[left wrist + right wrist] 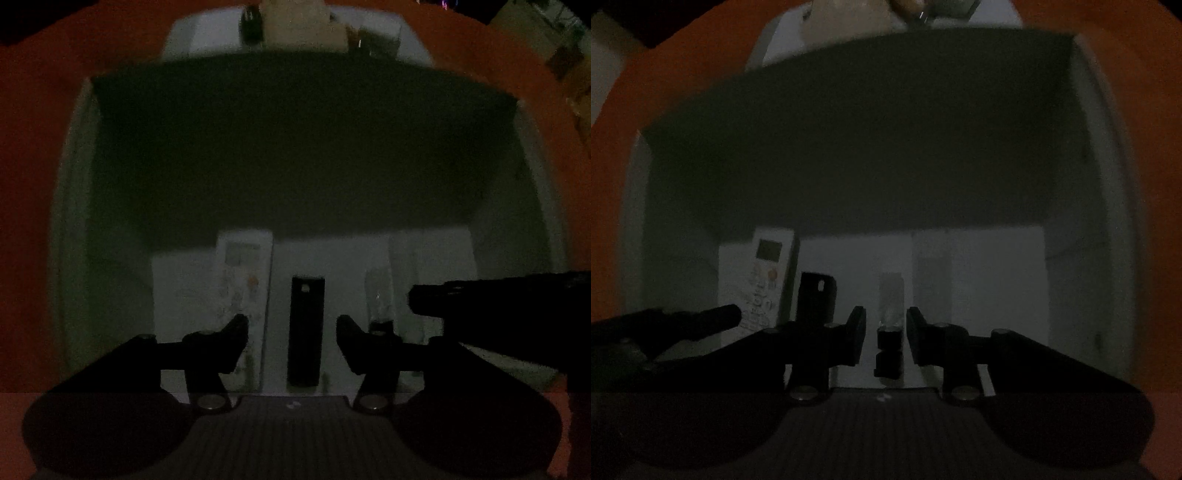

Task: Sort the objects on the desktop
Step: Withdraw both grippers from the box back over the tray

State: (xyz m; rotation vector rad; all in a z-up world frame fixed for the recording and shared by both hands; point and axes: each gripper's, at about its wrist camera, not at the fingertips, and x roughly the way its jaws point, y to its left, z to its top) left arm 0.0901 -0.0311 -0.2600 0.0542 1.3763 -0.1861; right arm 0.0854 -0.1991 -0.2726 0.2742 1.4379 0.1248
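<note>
Over white tray, left tool gapes empty; right tool half-open, empty.

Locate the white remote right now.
The white remote lies left of centre in both wrist views, just left of the black bar, near the dark mat's front edge.

Left claw: matte black, two chunky angled fingers w/ linkage arms, round silver screws at pivots behind the fingers. Ribbed dark grey plate behind, small pale mark at centre, flanked by rounded black lobes. Right claw: same build, black fingers, silver screws, ribbed plate.
</note>
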